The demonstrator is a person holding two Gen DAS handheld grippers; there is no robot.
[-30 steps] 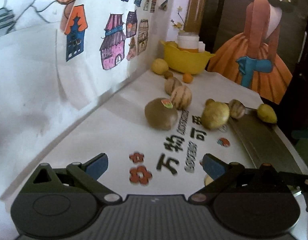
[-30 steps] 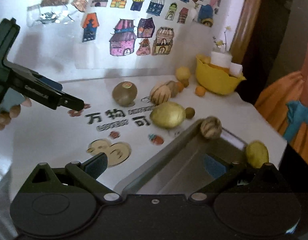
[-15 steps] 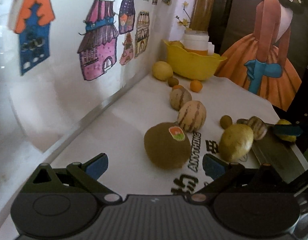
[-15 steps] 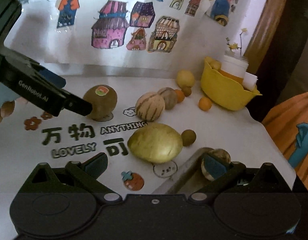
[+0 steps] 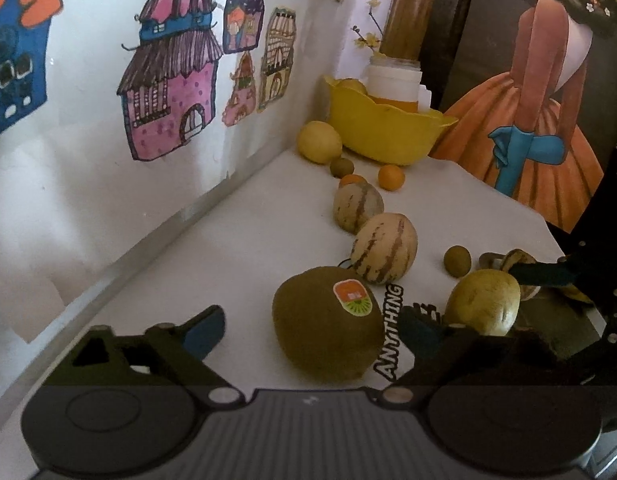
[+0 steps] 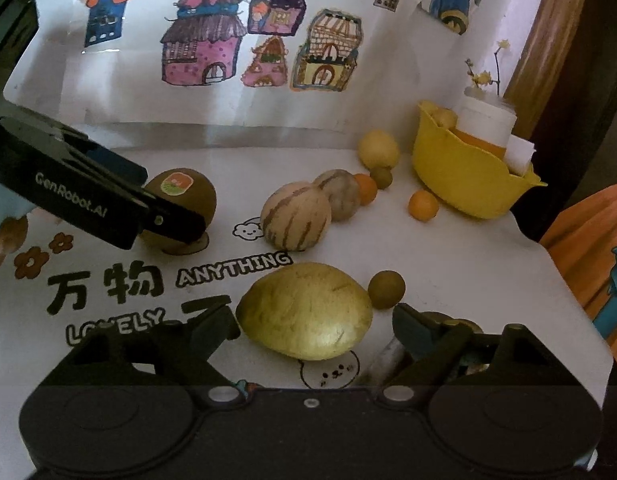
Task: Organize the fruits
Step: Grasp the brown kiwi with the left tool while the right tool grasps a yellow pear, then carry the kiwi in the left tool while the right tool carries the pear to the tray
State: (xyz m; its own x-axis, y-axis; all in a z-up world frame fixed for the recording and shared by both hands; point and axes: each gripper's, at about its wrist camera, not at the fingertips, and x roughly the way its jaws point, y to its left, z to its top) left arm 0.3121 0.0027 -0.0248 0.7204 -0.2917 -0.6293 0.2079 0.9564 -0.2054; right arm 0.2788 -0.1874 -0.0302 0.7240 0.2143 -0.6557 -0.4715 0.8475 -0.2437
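Note:
A brown kiwi (image 5: 328, 324) with a sticker lies on the white printed mat, between the fingers of my left gripper (image 5: 311, 330). Those jaws are closing, and a gap shows at the left pad (image 5: 204, 330). In the right wrist view a golden-yellow fruit (image 6: 304, 312) lies between the fingers of my right gripper (image 6: 314, 322). Its jaws are closing too, and the pads stand just off the skin. The left gripper's finger (image 6: 108, 200) crosses in front of the kiwi (image 6: 188, 192).
Two striped melons (image 5: 384, 254) (image 5: 358, 206), small oranges (image 5: 391, 177), a small green fruit (image 5: 457, 261) and a lemon (image 5: 319, 142) stand in a line toward a yellow bowl (image 5: 384, 132). A metal tray's rim (image 6: 384, 360) lies at the right. The wall with drawings runs along the left.
Both grippers have moved forward and down onto the mat. The kiwi now sits between the left fingers and the yellow fruit between the right ones. Both pairs of jaws have narrowed.

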